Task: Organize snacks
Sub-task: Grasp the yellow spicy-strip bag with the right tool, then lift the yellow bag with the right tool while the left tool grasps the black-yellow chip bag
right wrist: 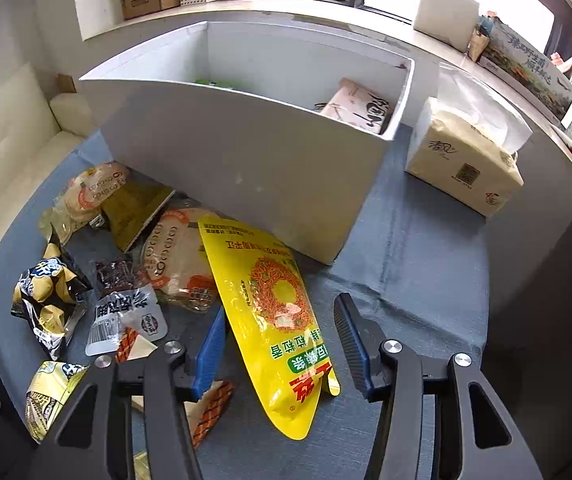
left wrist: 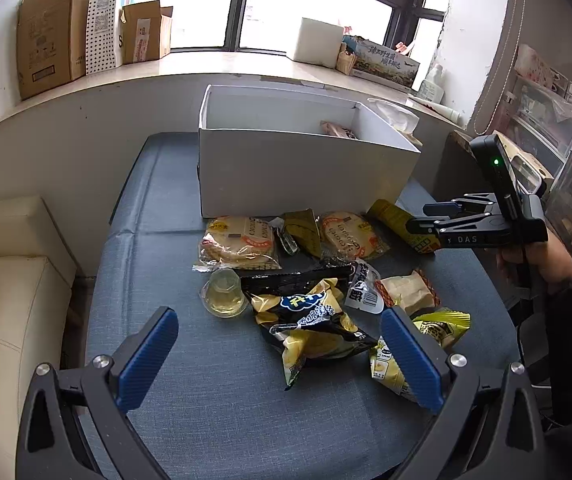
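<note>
The bench (left wrist: 214, 408) wears a slate-blue cloth with a fine weave. The box (left wrist: 286, 172) is plain white. A bright yellow pouch (right wrist: 274, 312) carries an orange ring, a green band and red lettering. The crisp bag (left wrist: 310, 320) is black with pale yellow slices and a blue logo. Two round cakes (left wrist: 238, 240) are tan in clear wrap with orange trim. Both grippers have black frames and ribbed blue pads (left wrist: 146, 352). The packet in the box (right wrist: 360, 110) looks pinkish, though partly hidden.
</note>
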Demonstrator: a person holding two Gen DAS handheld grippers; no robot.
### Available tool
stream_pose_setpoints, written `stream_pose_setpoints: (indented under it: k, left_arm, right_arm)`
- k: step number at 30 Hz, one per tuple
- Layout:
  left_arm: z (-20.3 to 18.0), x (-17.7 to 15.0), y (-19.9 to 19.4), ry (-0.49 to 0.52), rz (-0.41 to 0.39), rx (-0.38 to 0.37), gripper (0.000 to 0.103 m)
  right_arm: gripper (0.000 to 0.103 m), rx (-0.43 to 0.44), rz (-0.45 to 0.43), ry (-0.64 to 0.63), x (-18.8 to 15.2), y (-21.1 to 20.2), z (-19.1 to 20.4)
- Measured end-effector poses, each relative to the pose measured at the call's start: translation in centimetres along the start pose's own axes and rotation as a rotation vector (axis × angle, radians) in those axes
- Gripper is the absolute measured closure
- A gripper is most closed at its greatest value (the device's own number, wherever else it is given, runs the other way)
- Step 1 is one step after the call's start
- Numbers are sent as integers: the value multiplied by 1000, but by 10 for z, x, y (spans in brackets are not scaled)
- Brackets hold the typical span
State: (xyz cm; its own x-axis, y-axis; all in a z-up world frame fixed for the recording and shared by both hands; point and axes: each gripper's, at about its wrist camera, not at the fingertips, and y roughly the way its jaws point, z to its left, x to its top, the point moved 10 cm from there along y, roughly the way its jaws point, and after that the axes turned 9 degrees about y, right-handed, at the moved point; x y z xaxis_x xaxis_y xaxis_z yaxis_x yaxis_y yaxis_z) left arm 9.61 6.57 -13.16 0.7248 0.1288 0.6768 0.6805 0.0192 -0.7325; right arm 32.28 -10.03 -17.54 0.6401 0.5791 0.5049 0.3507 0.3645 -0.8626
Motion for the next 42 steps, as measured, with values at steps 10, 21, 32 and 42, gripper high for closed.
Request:
stream_pose_setpoints:
  k: [10,21,32,42]
  left_arm:
    - [-5,-2,6,4,15,-5,0]
    - [-3,-7,11,-10,33,-1,0]
    - [-19,-13,49,-29,110,-53,0]
    - [-30,-30,114,-27,249,57,23]
  right_arm:
    - [58,109,58,98,-12,24,-23]
    - [82,160,34,125,-14,32,6]
    - [82,282,-176,185,-31,-67,43]
    - [82,351,-205,261,-49,-83,49]
